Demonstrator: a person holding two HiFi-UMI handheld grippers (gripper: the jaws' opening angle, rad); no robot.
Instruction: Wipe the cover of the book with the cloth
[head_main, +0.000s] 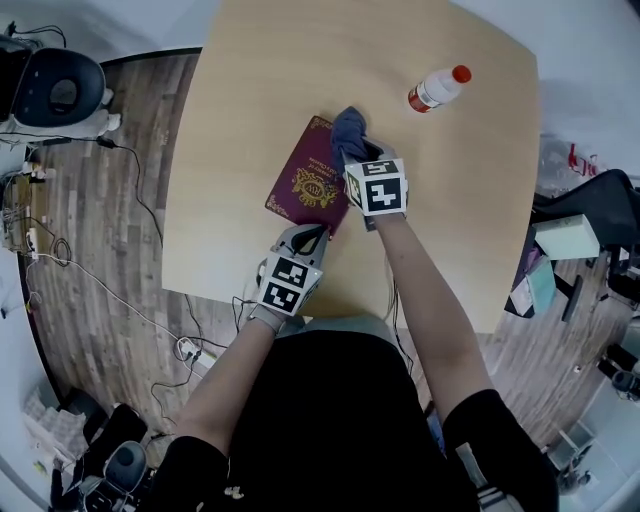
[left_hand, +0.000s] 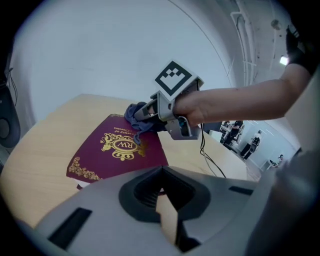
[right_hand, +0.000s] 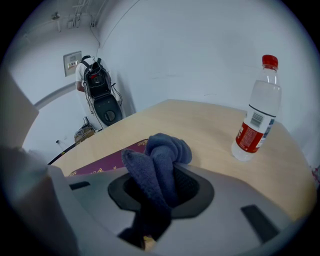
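Seen from above, a person in a black top reaches both forearms out over a pale wooden counter (head_main: 250, 90). A maroon book (head_main: 303, 185) lies flat on it, cover up and turned at a slant, with a gold crest in the middle and gold lettering above it.

The right gripper (head_main: 357, 152) is over the book's far right corner. Its fingers (right_hand: 215, 200) are clamped on a dark blue cloth (head_main: 348, 128). The right gripper view shows the cloth filling the gap between them and bulging out in front in two thick folds. The bunched end of the cloth rests on the cover near that far corner, just beside the gold crest, and part of it hangs past the book's edge over the counter.

The left gripper (head_main: 312, 236) is at the book's near end, its tips meeting the near edge by the right corner. In the left gripper view its fingers (left_hand: 100, 210) are drawn together, with only a thin sliver the colour of the counter showing between them, and nothing is held there. The near part of the book passes out of sight under the gripper's body, so whether the tips press on the cover cannot be told.

A clear plastic bottle (head_main: 437, 89) with a red cap and red label stands on the counter beyond and to the right of the book, well apart from it.
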